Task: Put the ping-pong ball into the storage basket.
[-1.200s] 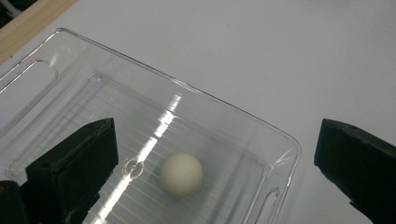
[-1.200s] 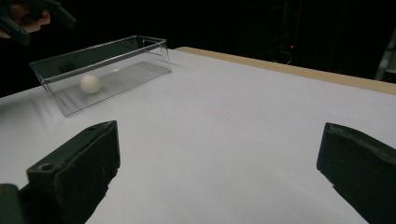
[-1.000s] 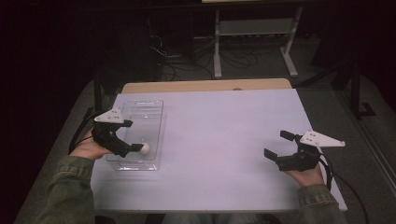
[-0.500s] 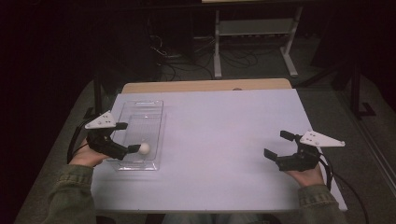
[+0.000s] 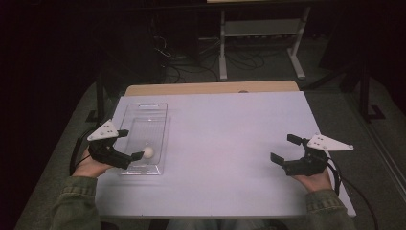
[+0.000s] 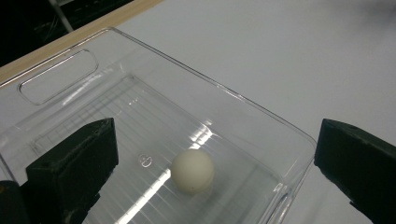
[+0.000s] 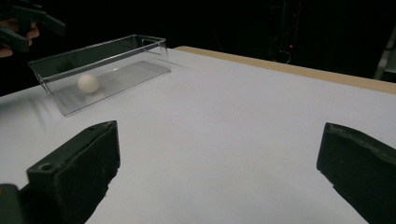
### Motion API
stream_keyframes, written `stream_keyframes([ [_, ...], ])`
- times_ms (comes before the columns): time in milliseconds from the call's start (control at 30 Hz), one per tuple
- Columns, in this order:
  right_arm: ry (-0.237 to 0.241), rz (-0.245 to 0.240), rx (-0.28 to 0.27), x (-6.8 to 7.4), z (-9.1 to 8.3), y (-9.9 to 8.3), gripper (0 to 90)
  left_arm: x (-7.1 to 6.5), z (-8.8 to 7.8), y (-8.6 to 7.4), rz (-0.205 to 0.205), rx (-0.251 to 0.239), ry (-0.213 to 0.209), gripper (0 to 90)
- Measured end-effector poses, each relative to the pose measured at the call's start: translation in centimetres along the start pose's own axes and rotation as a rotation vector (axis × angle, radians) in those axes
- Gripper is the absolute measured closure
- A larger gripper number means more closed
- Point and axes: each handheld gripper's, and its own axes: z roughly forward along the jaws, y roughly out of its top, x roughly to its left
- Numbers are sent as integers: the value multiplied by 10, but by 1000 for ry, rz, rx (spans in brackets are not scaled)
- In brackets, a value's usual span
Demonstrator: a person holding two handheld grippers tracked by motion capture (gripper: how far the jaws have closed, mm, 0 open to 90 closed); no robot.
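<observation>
A small white egg-shaped ball [image 5: 148,152] lies on the ribbed floor of a clear rectangular plastic tray [image 5: 158,111], close to the tray's near short end and nearer its left wall than its right. The tray sits on the left part of the white table top [image 5: 230,139] with its long axis running away from the person, its handle cutouts at the far and near ends. In the left gripper view the white object [image 6: 192,170] looks nearly round, only slightly longer along a line tilted toward the upper right, so its pointing direction is hard to tell. The left gripper [image 5: 132,143] hangs over the tray's near left corner with its jaws spread wide apart, one just beside the ball and not touching it; nothing is between them. The right gripper [image 5: 284,149] is well apart at the table's right side, jaws likewise spread wide and empty, aimed across the table toward the tray [image 7: 100,70].
</observation>
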Motion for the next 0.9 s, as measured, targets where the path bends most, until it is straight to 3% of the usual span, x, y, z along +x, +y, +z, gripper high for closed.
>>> stream_keyframes([
  [433, 0, 0, 1, 0, 0, 0, 0, -4, -4, -12, -59, -87, 49, 0],
  [900, 0, 3, -3, 1, -1, 0, 0, -3, -6, -27, -115, -124, 89, 0],
])
